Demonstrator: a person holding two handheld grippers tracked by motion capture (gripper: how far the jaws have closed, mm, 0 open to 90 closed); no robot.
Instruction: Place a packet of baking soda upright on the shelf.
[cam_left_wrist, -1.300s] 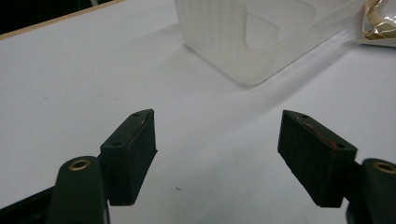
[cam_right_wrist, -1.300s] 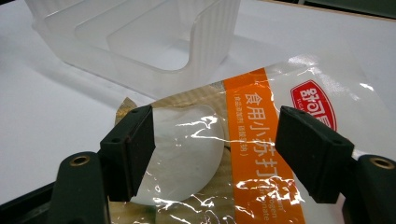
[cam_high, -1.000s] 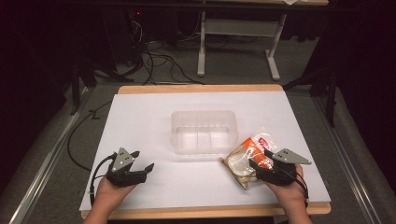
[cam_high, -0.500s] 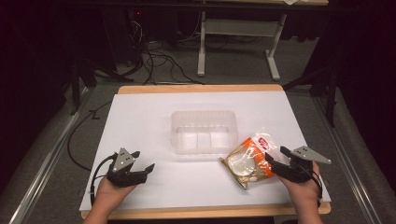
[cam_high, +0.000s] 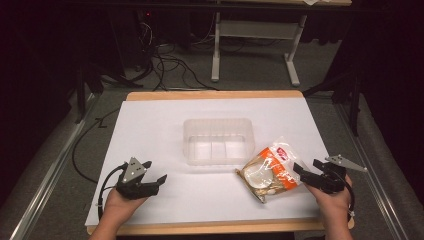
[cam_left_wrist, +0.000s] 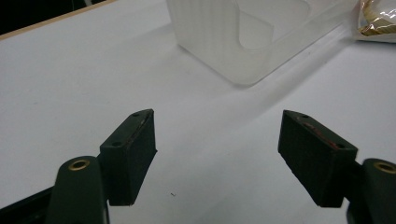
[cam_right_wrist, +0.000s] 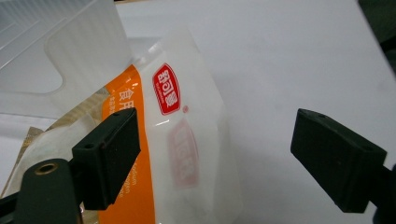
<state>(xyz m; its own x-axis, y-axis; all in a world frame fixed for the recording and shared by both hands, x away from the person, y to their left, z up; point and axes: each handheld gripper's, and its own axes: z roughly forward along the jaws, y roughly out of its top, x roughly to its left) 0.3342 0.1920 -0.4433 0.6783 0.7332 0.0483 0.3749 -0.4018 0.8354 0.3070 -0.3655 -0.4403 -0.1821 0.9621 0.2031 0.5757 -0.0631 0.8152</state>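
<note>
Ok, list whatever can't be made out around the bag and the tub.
- Bag print: cut off in the right gripper view; too small in the high view.
- Bag contents: blurred behind its film.
- Tub: cut off by the frame's top in the left gripper view.

Only readable stuff is on the snack bag (cam_right_wrist: 182, 140): a red logo with white Chinese characters, plus "食用" on the orange panel; small print's too blurry.

Left claw (cam_high: 161, 179) wide open and low; right claw (cam_high: 304, 170) likewise, jaws just opening, empty.
</note>
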